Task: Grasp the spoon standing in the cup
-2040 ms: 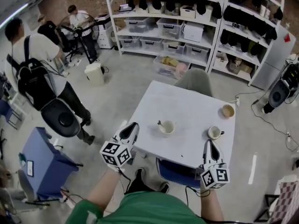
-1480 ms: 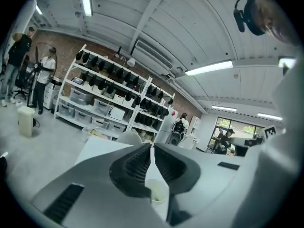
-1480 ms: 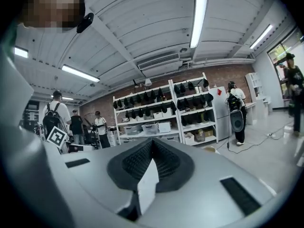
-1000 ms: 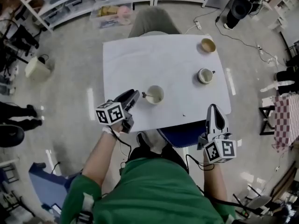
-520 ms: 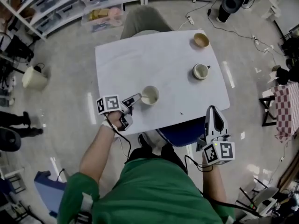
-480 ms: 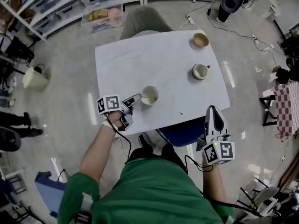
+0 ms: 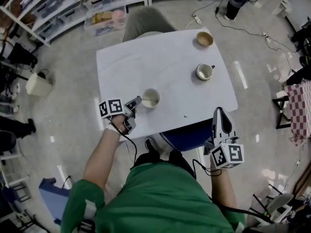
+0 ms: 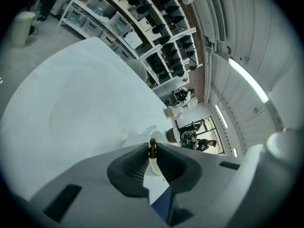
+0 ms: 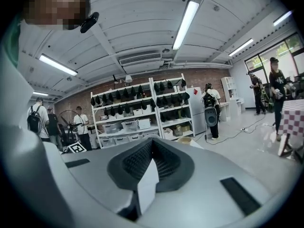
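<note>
A cream cup stands near the front left of the white table, with a spoon leaning out of it to the left. My left gripper reaches the cup's left rim. In the left gripper view the spoon's brown handle tip sits between the closing jaws of the left gripper, whose pads press on it; the cup shows just behind. My right gripper hangs off the table's front right edge, shut and empty, as the right gripper view confirms.
A white mug and a brown bowl stand on the table's right side. A grey chair stands at the far edge and a blue seat under the near edge. Shelves line the back.
My left gripper has moved in to the cup's left rim and its jaws have closed on the spoon handle. The right gripper has stayed off the table's front right corner.
</note>
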Demonstrator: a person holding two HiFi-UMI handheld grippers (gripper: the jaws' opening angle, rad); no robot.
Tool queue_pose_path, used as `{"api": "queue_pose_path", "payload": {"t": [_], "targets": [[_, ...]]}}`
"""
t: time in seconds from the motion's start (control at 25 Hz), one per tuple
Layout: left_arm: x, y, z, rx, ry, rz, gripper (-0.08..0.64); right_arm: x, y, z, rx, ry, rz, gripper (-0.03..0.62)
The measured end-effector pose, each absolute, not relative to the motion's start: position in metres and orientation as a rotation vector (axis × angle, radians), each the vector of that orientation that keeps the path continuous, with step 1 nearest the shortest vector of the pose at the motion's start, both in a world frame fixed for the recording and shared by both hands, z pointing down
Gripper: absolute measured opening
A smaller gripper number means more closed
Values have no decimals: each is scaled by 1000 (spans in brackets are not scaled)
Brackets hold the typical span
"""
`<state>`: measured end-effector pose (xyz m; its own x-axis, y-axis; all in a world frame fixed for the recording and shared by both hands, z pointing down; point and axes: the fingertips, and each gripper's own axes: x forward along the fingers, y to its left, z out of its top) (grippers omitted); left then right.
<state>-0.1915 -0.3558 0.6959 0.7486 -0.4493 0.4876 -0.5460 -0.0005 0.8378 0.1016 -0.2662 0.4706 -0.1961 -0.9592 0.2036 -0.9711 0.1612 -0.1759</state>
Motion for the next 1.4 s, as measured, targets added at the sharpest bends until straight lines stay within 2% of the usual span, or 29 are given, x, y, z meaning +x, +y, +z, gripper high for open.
{"api": "queue_pose_path", "payload": {"t": [0.48, 1.04, 1.4], "targets": [[-189, -347, 666, 1628, -866, -72, 60, 120, -271, 469, 1913, -2419, 427, 23], [-163, -322, 569, 1758, -687, -397, 58, 98, -271, 465, 1788, -2529, 412, 23], [-154, -303, 519, 1914, -616, -483, 57, 93, -268, 460, 1760, -2579, 369, 22]]}}
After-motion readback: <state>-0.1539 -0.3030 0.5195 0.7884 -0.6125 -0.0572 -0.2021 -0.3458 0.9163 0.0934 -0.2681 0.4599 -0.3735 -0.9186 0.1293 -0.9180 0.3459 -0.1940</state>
